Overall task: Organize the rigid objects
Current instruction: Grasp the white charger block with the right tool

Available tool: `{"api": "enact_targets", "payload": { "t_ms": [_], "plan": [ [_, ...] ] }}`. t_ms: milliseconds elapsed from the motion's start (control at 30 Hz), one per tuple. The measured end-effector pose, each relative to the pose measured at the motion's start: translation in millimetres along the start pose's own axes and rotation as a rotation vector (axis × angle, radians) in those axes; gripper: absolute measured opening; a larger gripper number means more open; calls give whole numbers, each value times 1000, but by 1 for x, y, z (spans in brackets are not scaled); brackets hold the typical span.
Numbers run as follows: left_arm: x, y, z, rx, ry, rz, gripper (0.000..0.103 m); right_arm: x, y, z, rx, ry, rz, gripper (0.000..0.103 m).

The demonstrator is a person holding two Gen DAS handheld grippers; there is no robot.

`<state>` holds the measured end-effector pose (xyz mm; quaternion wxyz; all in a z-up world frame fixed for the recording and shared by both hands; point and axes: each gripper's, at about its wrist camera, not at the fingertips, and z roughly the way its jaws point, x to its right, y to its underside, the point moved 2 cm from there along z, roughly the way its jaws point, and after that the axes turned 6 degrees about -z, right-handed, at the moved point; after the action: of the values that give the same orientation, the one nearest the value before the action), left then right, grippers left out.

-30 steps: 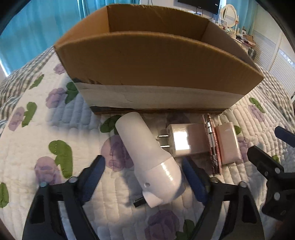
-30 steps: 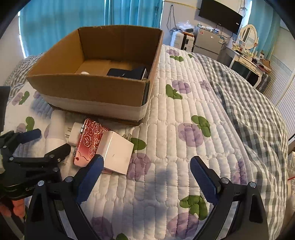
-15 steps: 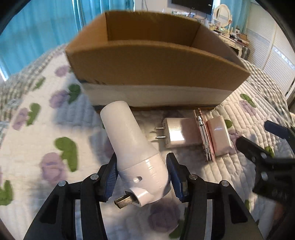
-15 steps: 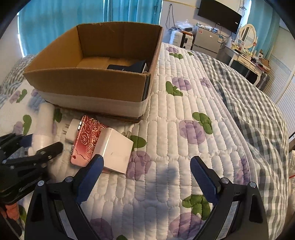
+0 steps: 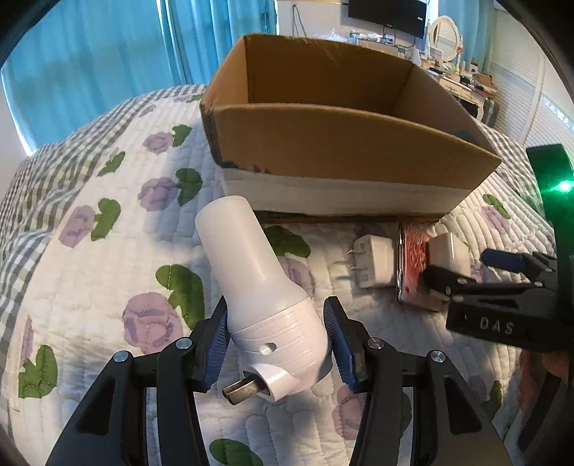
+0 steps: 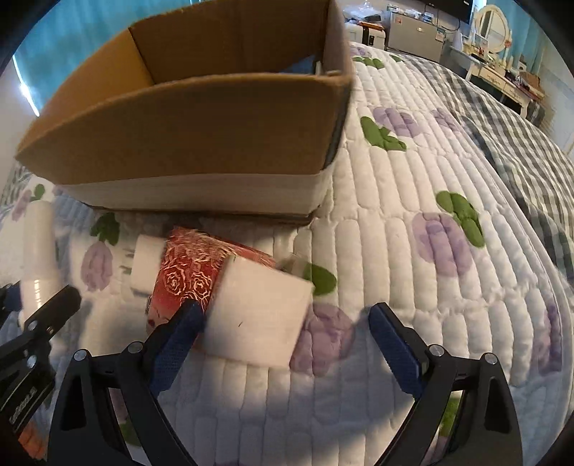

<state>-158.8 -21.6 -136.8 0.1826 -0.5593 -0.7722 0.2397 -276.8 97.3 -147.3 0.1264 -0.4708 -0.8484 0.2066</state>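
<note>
My left gripper point(image 5: 276, 344) is shut on the wide end of a white plug-in lamp point(image 5: 262, 286) and holds it above the quilt, its narrow end pointing at the open cardboard box point(image 5: 340, 143). On the quilt before the box lie a white charger point(image 5: 373, 263), a red rose-patterned case point(image 6: 186, 276) and a white box point(image 6: 258, 315). My right gripper point(image 6: 283, 344) is open, low over the quilt, with the white box's near end between its fingers; its left fingertip point(image 6: 179, 337) is at the case. The box point(image 6: 215, 118) holds a dark object, mostly hidden.
The floral quilted bedspread point(image 6: 412, 251) stretches to the right, with a grey checked blanket point(image 6: 520, 118) beyond. Blue curtains point(image 5: 107, 53) hang behind the box. A dresser with a mirror point(image 5: 445, 32) stands at the far right.
My left gripper has closed on the white lamp and lifted it off the quilt. My right gripper has dropped and moved forward until the white box sits between its open fingers.
</note>
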Motion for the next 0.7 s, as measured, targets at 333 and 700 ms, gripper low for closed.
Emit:
{"api": "enact_targets", "payload": {
  "t_ms": [333,700],
  "plan": [
    [2,4,-4,-5,7,13,52,-8,-3,-5,31,-91,-1,60],
    [-2,10,-21,2,13,-6,52,-25,13,-33,91,-60,-65,54]
  ]
}}
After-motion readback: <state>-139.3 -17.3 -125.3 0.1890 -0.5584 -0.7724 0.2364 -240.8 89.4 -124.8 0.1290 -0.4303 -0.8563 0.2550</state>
